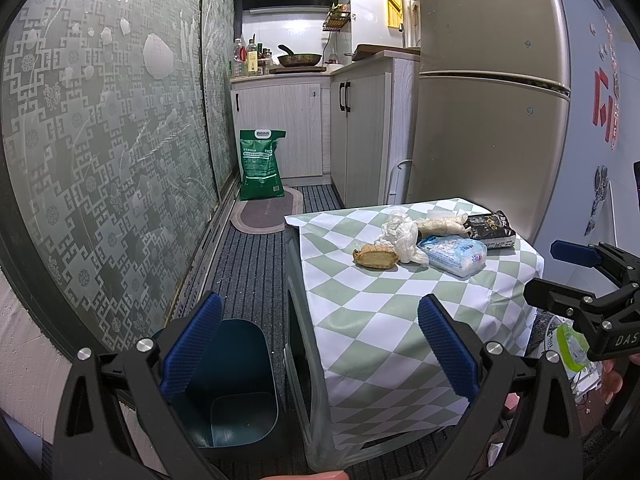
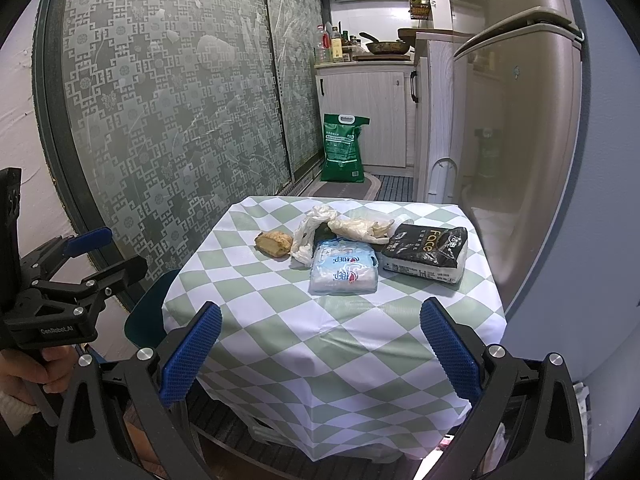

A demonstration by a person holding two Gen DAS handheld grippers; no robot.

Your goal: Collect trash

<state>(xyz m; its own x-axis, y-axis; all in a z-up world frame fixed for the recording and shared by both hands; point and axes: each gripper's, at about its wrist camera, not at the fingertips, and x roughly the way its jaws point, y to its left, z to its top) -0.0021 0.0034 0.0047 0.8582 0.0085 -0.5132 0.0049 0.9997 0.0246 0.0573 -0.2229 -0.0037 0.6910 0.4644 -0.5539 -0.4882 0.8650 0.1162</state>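
Note:
On a small table with a green-and-white checked cloth [image 2: 340,344] lie a bread piece [image 2: 274,243], a crumpled white plastic bag [image 2: 310,228], a pale glove-like wrapper [image 2: 360,227], a blue-white tissue pack [image 2: 344,273] and a black tissue pack [image 2: 426,254]. The same heap shows in the left wrist view: bread piece [image 1: 374,256], plastic bag [image 1: 402,232], blue-white pack [image 1: 454,254]. A dark teal bin [image 1: 236,392] stands on the floor left of the table. My left gripper [image 1: 320,344] is open above the bin and table edge. My right gripper [image 2: 320,344] is open over the table's near edge, empty.
A patterned glass sliding door [image 1: 112,152] runs along the left. A fridge [image 1: 488,92] stands behind the table on the right. A green rice sack [image 1: 262,164] and an oval mat [image 1: 266,212] lie on the far floor before white cabinets [image 1: 280,128].

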